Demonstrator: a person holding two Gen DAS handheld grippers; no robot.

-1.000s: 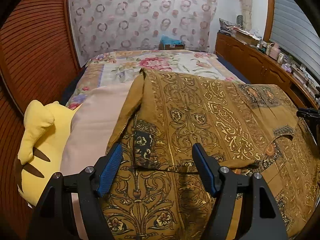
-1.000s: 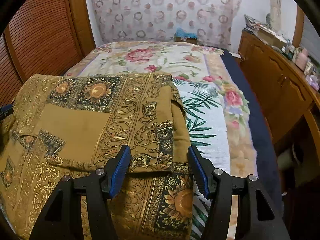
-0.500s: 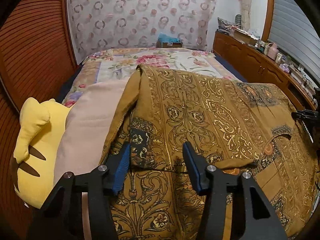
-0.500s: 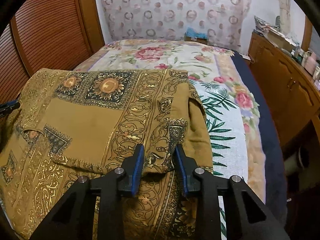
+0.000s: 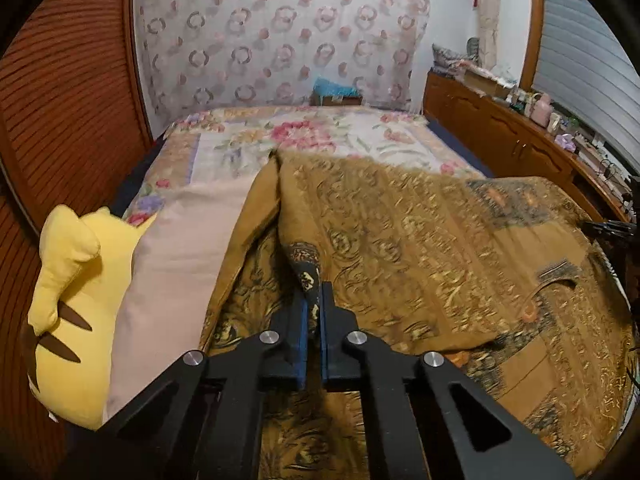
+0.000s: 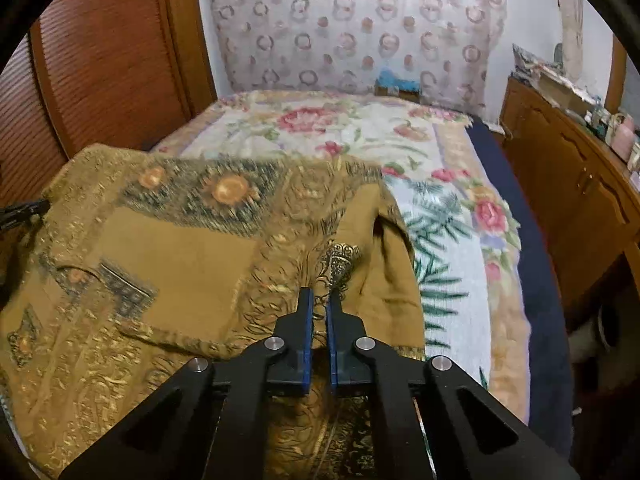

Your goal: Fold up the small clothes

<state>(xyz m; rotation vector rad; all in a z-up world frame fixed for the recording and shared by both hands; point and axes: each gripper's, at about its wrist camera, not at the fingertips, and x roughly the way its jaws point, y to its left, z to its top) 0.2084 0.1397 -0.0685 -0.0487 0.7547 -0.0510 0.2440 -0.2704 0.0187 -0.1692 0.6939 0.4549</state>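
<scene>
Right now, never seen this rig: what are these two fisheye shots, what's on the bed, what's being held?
No robot: a person holds a two-finger gripper in each hand, and each carries a forward-looking fisheye camera. One picture is from the left gripper, the other from the right gripper. On the bed's floral bedspread lies a brown and gold patterned garment, beside a pink pillow and a yellow plush toy. Both sets of jaws are shut, each pinching a bunched bit of the garment, one near each side.

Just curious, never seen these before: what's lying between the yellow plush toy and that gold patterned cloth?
A plain pale pink cloth or pillow lies between the yellow plush toy and the gold patterned garment, touching both. This shows in the left wrist view.
</scene>
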